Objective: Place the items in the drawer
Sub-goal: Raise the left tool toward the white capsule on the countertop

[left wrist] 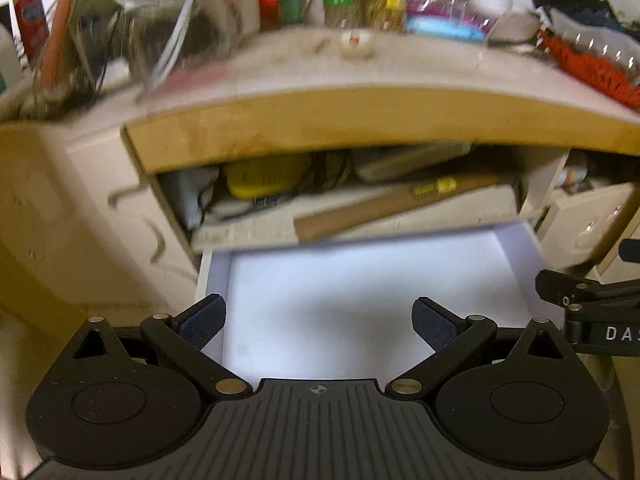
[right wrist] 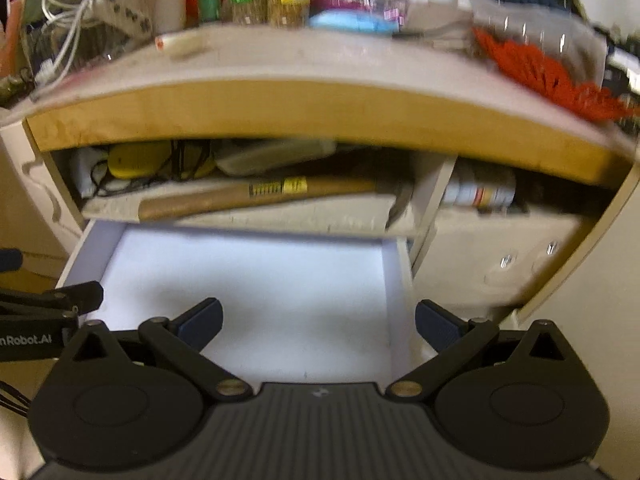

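White drawer [left wrist: 360, 292] pulled out beneath my desk's cubby shelf.

I see its pale, bare floor and low white side walls [right wrist: 394, 300]; it sits level, open toward me, directly under the shelf's front edge.

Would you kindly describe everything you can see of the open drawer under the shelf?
The drawer is pulled out beneath the cluttered shelf. It looks white, with thin walls and a smooth flat floor, brightly lit. No item shows inside it. Both open grippers, left and right, are in front of it, touching nothing.
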Tool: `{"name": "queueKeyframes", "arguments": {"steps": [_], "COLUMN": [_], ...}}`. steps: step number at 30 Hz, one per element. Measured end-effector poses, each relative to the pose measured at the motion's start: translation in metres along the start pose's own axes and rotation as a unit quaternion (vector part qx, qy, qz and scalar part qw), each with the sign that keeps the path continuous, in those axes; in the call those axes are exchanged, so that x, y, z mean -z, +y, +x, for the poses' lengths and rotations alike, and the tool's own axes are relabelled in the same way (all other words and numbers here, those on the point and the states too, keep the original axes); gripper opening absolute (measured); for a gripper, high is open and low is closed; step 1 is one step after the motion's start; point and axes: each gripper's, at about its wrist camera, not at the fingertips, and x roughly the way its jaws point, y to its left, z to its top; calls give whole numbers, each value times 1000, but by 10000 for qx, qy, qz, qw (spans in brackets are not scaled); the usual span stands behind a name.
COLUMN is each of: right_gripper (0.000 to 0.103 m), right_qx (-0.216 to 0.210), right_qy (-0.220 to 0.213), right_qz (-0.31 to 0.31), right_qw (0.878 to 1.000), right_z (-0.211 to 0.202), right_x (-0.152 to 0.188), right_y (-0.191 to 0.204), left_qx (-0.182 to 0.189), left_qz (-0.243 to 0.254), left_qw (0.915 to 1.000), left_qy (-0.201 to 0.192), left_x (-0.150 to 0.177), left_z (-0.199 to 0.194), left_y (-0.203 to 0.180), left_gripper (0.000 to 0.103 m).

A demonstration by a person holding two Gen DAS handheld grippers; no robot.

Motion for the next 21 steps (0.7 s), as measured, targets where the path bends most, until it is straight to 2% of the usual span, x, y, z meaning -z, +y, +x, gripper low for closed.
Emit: {"name": "queueKeyframes", "arguments": {"steps": [7,14,21], "right_gripper": [103,103,103], "right_qx": [8,-74,-82], "right_qy": [-783,-1410,-1990], "right_qz": [-39,-11,20], "right_qw": [9969,9900,9800], "right_z": [-26,-52,-76], "right_x": [-25,-42,-53], "right_y": [-4,-5,-8], "left_qx": [126,340,392], "left_qz": [-130,-350,-559], "left_qw": [9981,9917,9859], "left_qy": [-596,-1193,-1530], "left_x": [-23,-40,-54], "left_z": [-20,-44,-56], "left_y": [2,6,14], "left_gripper": [103,103,103]}}
